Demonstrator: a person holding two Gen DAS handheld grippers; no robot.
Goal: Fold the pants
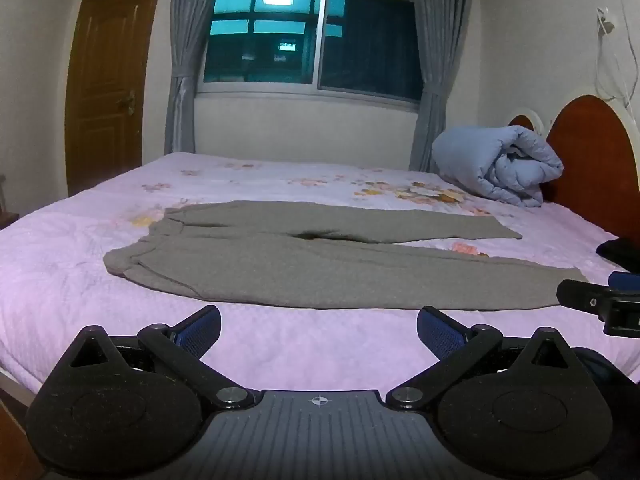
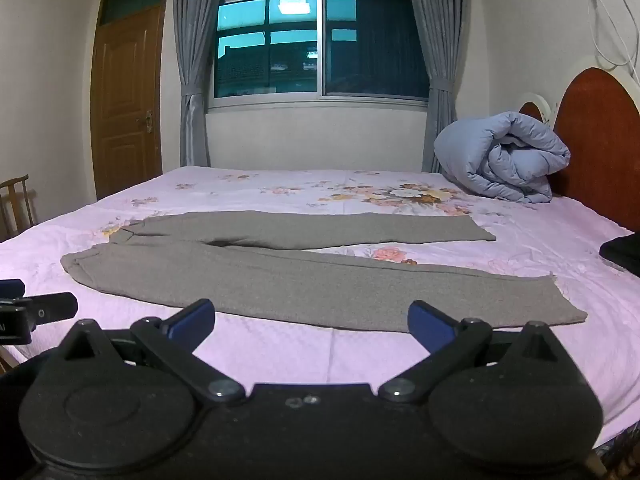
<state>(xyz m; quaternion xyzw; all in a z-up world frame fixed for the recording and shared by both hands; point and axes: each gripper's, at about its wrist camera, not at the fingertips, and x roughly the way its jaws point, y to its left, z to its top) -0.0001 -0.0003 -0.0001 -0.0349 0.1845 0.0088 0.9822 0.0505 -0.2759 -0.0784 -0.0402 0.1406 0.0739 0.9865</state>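
Grey pants (image 1: 320,264) lie spread flat across the pink bed (image 1: 100,240), waistband toward its left side, both legs stretching right along the near edge. The left claw (image 1: 319,330) hovers over that near edge, jaws wide and empty. The right claw (image 2: 311,322) does likewise beside it. A rolled blue duvet (image 2: 504,156) sits by the headboard (image 2: 600,140).

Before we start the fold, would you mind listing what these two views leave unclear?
- Dark object on the bed: cut off by the right edge in both wrist views, so what it is cannot be told.
- Pants: the waistband end is rumpled, hiding whether it is front or back side up.
- Chair: only part shows at the right wrist view's left edge.
- Bed's near edge: hidden behind the left gripper and right gripper, both with jaws apart.
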